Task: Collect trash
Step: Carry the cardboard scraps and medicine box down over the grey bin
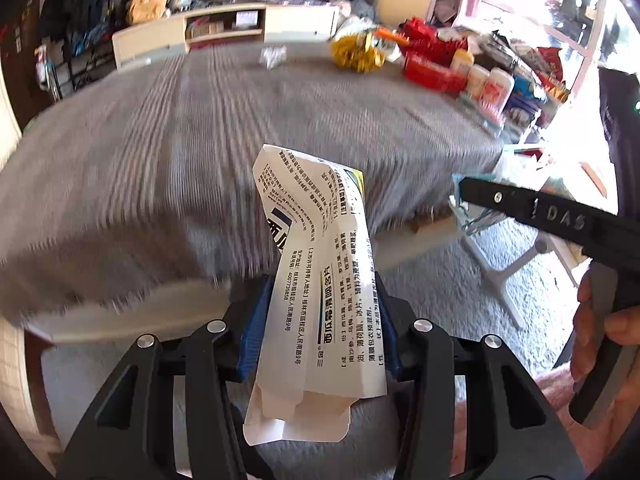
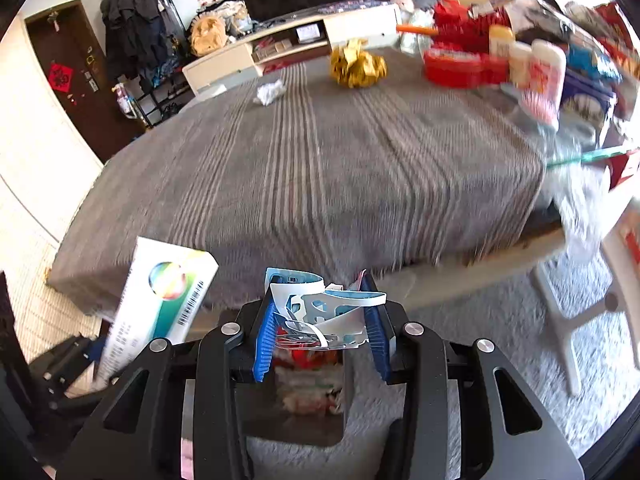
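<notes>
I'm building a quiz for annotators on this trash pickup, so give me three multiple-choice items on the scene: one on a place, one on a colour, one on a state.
1. Where does the crumpled white paper lie?
A. on the grey striped cloth
B. on the carpet
C. inside the TV cabinet

2. What colour is the crumpled wrapper near the red boxes?
A. green
B. golden yellow
C. black

3. What is the left tool doing?
A. standing open with nothing in it
B. clamped on a flattened white printed carton
C. pressing on the cloth

Answers:
1. A, the crumpled white paper rests on the grey striped cloth at its far side.
2. B, the crumpled wrapper is golden yellow.
3. B, the left tool has its blue pads against the flattened carton.
</notes>
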